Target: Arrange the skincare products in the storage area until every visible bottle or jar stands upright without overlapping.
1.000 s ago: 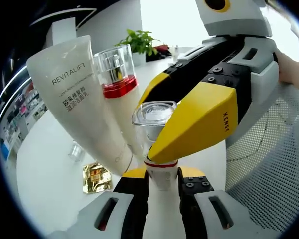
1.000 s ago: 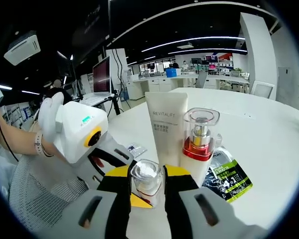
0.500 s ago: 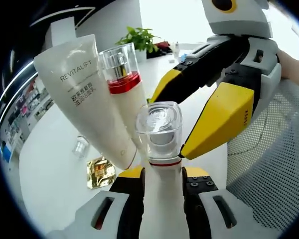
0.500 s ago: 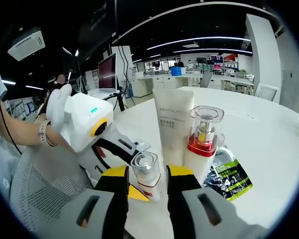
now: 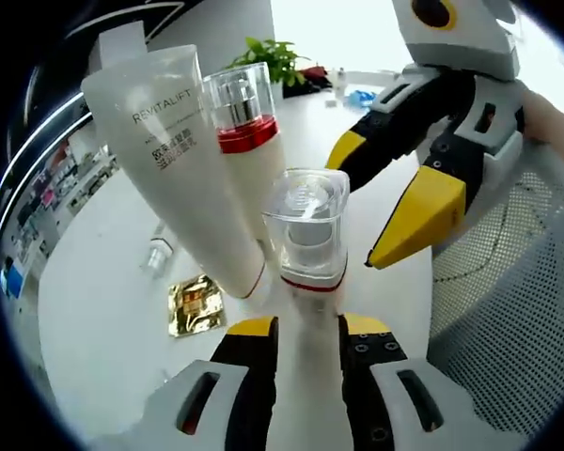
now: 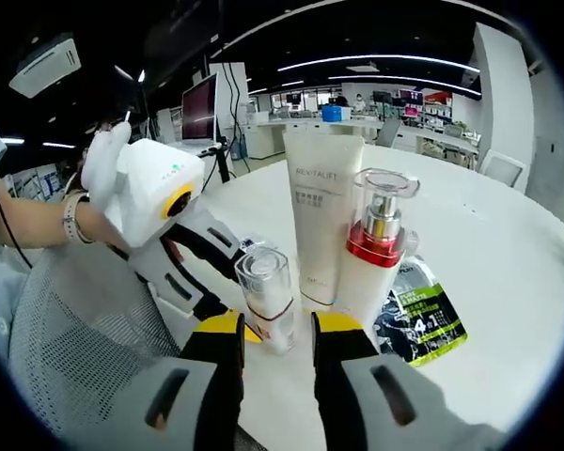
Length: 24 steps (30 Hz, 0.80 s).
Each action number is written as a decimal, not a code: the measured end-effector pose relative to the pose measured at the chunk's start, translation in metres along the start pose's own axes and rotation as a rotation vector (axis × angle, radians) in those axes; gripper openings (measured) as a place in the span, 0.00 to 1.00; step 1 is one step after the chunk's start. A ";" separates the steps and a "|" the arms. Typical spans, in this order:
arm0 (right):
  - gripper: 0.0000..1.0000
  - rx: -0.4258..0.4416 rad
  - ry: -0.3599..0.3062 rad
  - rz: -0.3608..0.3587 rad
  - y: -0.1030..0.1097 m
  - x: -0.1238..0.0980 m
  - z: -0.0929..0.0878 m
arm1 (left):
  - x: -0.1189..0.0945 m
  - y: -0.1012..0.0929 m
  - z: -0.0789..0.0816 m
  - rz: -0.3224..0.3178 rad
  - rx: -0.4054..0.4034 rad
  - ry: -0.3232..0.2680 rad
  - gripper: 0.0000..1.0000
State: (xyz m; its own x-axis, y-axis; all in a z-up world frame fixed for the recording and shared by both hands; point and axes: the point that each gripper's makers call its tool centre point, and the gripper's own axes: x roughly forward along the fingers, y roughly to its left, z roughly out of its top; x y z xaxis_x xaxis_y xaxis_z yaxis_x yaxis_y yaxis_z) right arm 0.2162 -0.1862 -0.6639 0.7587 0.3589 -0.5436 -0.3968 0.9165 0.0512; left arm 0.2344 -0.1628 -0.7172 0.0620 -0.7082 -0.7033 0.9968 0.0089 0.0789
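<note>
White round tabletop (image 6: 508,282), open-plan office behind. Small white bottle with clear square cap (image 5: 305,246) stands upright, left tongs (image 5: 305,331) closed on its lower body, just beside white pump bottle with red collar (image 6: 371,258) and white REVITALIFT tube (image 6: 321,211). Right tongs (image 6: 277,331) open, empty, just short of the small bottle. Probably light, rigid, slick plastic; grip body, not cap. Gold sachet (image 5: 195,305) and green-black sachet (image 6: 421,319) lie flat.

Matt tube (image 5: 183,160); glossy foil sachet (image 5: 194,305)
</note>
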 end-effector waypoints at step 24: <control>0.14 -0.043 0.119 0.042 -0.008 0.012 -0.011 | 0.008 -0.004 0.008 -0.035 -0.034 0.004 0.09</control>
State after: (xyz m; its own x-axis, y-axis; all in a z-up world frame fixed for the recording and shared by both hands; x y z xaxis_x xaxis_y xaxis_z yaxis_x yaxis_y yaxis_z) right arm 0.2229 -0.1911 -0.6802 0.6752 0.3709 -0.6376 -0.4510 0.8916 0.0411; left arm 0.2305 -0.1740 -0.7175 0.0270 -0.7054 -0.7083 0.9995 0.0082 0.0299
